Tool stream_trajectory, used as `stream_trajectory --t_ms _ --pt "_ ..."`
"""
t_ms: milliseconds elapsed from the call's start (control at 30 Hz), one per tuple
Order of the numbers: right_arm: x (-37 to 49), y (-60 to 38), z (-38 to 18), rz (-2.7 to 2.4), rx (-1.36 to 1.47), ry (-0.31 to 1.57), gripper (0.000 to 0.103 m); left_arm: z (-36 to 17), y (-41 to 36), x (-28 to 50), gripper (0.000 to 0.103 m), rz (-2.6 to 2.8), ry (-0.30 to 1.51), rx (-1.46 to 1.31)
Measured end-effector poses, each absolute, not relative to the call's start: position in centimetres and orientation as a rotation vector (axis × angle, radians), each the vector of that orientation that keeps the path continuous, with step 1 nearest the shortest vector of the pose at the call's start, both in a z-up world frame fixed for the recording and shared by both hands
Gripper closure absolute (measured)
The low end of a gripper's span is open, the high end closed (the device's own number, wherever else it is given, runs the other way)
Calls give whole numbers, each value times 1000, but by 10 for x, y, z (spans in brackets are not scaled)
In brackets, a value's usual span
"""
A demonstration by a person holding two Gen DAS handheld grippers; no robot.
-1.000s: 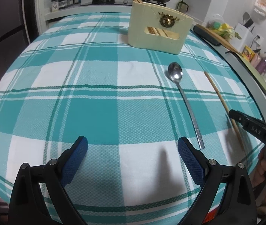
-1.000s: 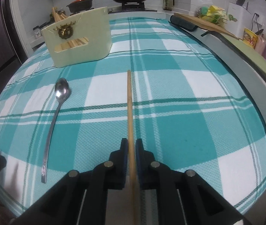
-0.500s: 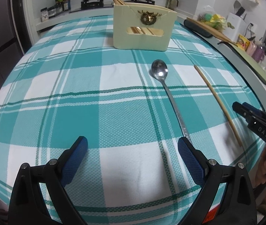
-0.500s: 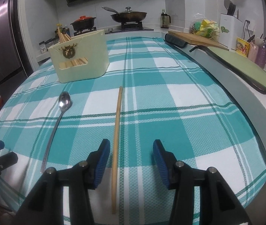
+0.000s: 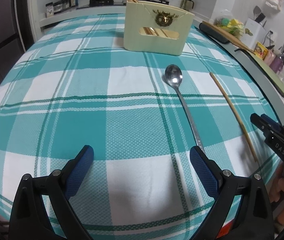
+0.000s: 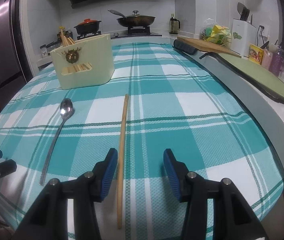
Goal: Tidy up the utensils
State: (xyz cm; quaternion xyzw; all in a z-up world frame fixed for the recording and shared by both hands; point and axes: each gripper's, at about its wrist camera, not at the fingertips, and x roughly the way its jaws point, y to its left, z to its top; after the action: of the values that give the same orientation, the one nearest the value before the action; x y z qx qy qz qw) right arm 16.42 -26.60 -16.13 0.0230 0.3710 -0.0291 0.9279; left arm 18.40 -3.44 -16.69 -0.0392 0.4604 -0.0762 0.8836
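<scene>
Two utensils on teal plaid tablecloth (image 6: pixel 182 110), spoon (image 6: pixel 65 108), chopstick (image 6: pixel 122 132), stove behind, right gripper (image 6: pixel 137 166) spread, left gripper (image 5: pixel 140 161) spread.

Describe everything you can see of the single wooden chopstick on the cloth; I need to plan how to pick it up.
The chopstick is a slim, pale wooden stick, apparently bare and slightly tapered. It lies flat on the teal-and-white checked tablecloth, pointing toward the cream utensil holder, beside and roughly parallel to the metal spoon. Its near part runs between the right gripper's open blue pads, close to the left-side pad, not clamped. Only the cloth clearly touches it.
</scene>
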Motion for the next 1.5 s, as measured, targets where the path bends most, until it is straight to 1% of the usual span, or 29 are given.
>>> stream_trajectory --t_ms 200,500,633,733,833,867,933,1000,1033,1067,1233,1367,1433,1500 --pt "163 -270 -159 -69 50 735 54 -166 -56 203 6 -213 961 -80" --pt "157 -279 -159 -77 66 712 54 -175 -90 256 6 -200 992 -72" --pt "155 -285 -162 -80 84 713 54 -181 -109 286 6 -141 982 -1" --pt "154 -289 -164 -80 95 714 54 -190 -126 303 4 -72 992 114" --pt "153 -291 -163 -80 99 709 54 -188 -132 309 4 -42 955 148" --pt "152 -292 -163 -80 100 707 54 -188 -131 311 7 -43 953 138" --pt "151 -294 -163 -82 101 705 54 -189 -124 311 20 -93 942 93" --pt "151 -295 -164 -83 105 706 54 -187 -122 310 47 -152 928 94" --pt "151 -296 -165 -83 106 707 54 -186 -123 309 55 -182 926 107" --pt "151 -296 -165 -83 106 709 54 -185 -123 308 67 -206 927 127" --pt "153 -295 -167 -75 107 718 54 -183 -107 297 68 -310 950 161" --pt "152 -290 -167 -65 97 719 54 -181 -90 280 72 -389 969 226" --pt "152 -288 -167 -58 94 723 54 -179 -80 271 70 -415 973 263" --pt "152 -284 -167 -50 86 727 54 -179 -68 266 66 -404 981 286"
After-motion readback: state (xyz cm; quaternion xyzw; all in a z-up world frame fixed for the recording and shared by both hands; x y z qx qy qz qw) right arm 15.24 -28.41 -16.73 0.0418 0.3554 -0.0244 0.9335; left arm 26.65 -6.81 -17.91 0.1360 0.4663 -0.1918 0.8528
